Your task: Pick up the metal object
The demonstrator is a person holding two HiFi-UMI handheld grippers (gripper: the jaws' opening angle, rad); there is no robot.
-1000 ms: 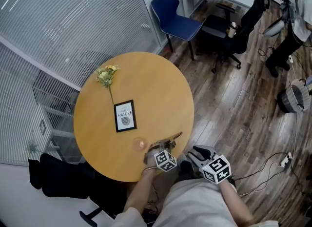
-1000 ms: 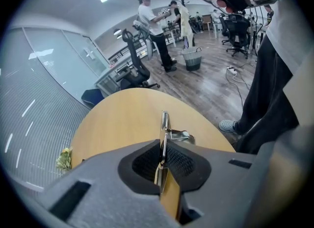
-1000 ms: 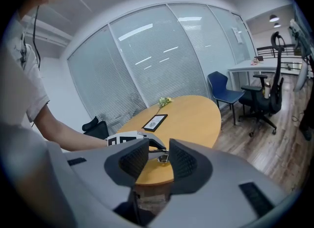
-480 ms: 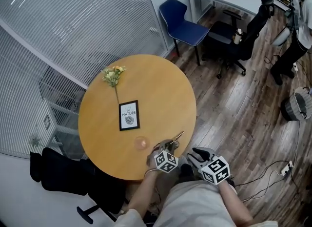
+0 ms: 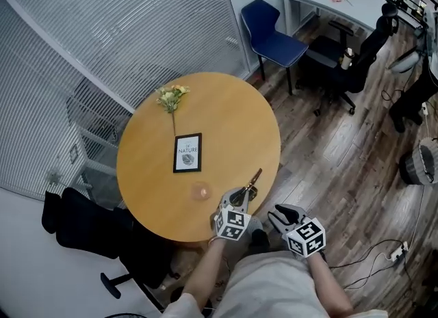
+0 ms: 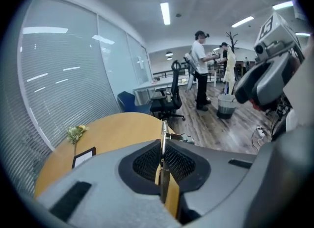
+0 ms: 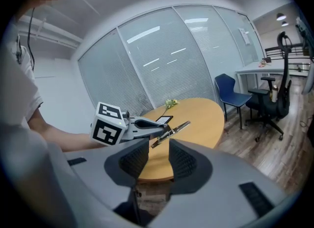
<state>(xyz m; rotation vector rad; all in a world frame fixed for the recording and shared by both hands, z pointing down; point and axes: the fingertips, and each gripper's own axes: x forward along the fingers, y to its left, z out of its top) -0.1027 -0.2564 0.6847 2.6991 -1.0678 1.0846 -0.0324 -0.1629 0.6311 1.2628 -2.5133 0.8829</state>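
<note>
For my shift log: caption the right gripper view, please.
Left gripper holds the metal object over the round table; right gripper open, empty.

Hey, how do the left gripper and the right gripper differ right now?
The left gripper has its jaws shut on the metal object; the right gripper has its jaws apart, with nothing between them. The left gripper is over the table edge, while the right gripper is off to the side of it. Both carry a marker cube.

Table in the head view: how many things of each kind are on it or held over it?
Flower sprig: 1
Framed card: 1
Small clear round thing: 1
Metal object, held up by the left gripper: 1
Total: 4
</note>
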